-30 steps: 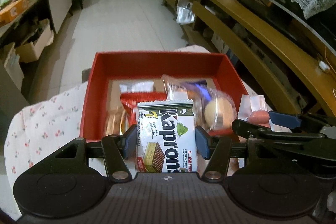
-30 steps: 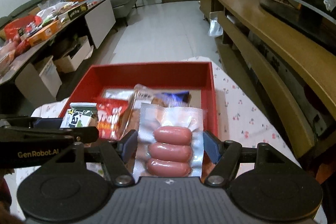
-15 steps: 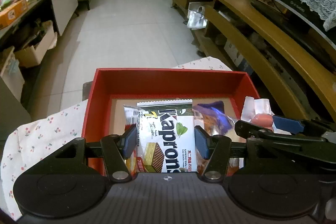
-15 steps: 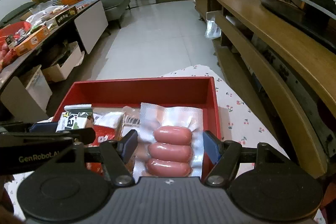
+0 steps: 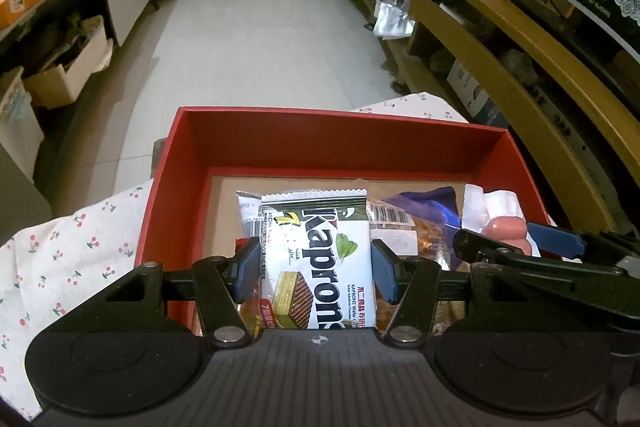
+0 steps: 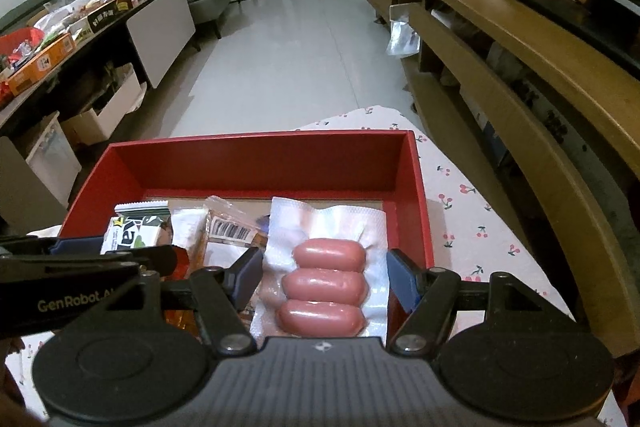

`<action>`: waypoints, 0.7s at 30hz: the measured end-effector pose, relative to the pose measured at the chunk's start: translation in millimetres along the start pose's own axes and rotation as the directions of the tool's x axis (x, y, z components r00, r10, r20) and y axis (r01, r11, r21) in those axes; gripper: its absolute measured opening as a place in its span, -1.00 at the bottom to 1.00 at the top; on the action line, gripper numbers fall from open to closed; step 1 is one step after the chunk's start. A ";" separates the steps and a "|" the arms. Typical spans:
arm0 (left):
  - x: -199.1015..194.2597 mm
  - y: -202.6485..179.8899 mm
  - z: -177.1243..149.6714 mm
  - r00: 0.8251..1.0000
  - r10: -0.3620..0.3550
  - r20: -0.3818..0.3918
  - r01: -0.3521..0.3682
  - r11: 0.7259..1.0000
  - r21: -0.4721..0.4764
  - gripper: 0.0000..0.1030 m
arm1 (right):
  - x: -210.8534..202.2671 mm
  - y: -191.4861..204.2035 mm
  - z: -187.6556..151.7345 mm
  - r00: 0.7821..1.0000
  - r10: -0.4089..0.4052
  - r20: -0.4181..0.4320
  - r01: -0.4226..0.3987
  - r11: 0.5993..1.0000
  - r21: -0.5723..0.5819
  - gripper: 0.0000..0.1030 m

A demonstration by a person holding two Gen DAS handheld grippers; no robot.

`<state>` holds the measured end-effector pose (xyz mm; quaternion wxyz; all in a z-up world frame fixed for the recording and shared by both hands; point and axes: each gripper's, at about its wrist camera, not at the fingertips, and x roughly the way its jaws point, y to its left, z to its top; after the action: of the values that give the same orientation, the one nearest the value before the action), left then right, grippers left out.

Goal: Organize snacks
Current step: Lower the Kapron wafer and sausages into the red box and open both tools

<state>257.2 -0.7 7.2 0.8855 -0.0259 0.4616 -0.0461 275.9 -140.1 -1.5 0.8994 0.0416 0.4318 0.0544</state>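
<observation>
While both grippers have dropped and pushed forward over the last second, the red box (image 5: 280,143) has slid toward the bottom of both views and its near contents now sit under the tools, so both packs look close to release height — my read: placement step, nearly done. Left gripper (image 5: 314,269) is clamped on the wafer pack (image 5: 320,259), pads pressing its two side edges, pack upright over the box's left half. Right gripper (image 6: 324,277) is clamped on the sausage pack (image 6: 324,275), three sausages stacked between the pads, over the box's right half near the right wall. Neither grip has changed. Readable text: "Kaprons" plus "KAPRONS Wafer" on the wafer pack; "GenRobot.AI" on the left gripper's side, seen from the right camera. Barcode (image 6: 230,229) on a clear pack ahead of the right tool; digits too small.
</observation>
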 end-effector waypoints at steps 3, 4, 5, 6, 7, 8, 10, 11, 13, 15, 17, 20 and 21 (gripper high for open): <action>0.7 -1.7 -0.4 1.000 0.008 0.001 -0.008 1.000 0.007 0.24 | 2.1 -0.6 -1.8 1.000 0.000 -0.002 0.000 1.000 -0.003 0.52; 0.7 -2.2 -0.9 1.000 0.010 0.003 -0.011 1.000 0.009 0.25 | 2.4 -0.5 -1.8 1.000 -0.001 -0.002 0.001 1.000 -0.003 0.53; 0.4 -2.7 -1.5 1.000 0.012 0.004 -0.012 1.000 0.010 0.25 | 2.5 -0.4 -2.2 1.000 -0.003 -0.001 0.003 1.000 -0.003 0.53; 0.5 -3.1 -2.3 1.000 0.014 0.003 -0.014 1.000 0.011 0.25 | 2.6 -0.3 -2.6 1.000 -0.005 0.000 0.005 1.000 -0.005 0.53; 0.6 -2.9 -2.9 1.000 0.014 0.001 -0.014 1.000 0.011 0.26 | 2.9 0.5 -2.8 1.000 -0.008 0.000 0.008 1.000 -0.009 0.53; 0.7 -2.8 -3.5 1.000 0.015 -0.001 -0.015 1.000 0.008 0.27 | 3.1 0.9 -3.2 1.000 -0.010 0.000 0.010 1.000 -0.013 0.53; 0.9 -3.1 -2.8 1.000 0.018 -0.001 -0.018 1.000 0.009 0.27 | 2.9 1.9 -3.6 1.000 -0.011 0.004 0.011 1.000 -0.017 0.54; 0.3 -3.7 -2.7 1.000 0.022 0.000 -0.022 1.000 0.011 0.29 | 2.6 2.2 -3.8 1.000 -0.013 0.005 0.013 1.000 -0.020 0.54; -1.0 -4.5 -2.7 1.000 0.023 0.003 -0.023 1.000 0.015 0.32 | 1.6 2.1 -3.9 1.000 -0.017 0.006 0.018 1.000 -0.020 0.54; -2.3 -5.0 -2.7 1.000 0.020 0.004 -0.020 1.000 0.015 0.36 | 1.1 1.4 -3.9 1.000 -0.021 0.006 0.021 1.000 -0.017 0.54; -3.7 -5.0 -3.4 1.000 0.019 0.008 -0.019 1.000 0.018 0.38 | 0.4 0.6 -4.2 1.000 -0.023 0.006 0.023 1.000 -0.015 0.55; -6.5 -5.3 -3.8 1.000 0.023 0.016 -0.024 0.999 0.023 0.40 | -1.4 0.8 -4.6 1.000 -0.027 0.009 0.027 0.999 -0.017 0.56; -7.5 -5.5 -4.0 1.000 0.024 0.019 -0.025 0.999 0.025 0.42 | -2.2 1.0 -4.8 0.999 -0.030 0.013 0.031 0.999 -0.020 0.56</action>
<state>249.3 -5.4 11.5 0.8905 -0.0096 0.4531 -0.0407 270.8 -139.2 -2.7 0.9031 0.0265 0.4262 0.0447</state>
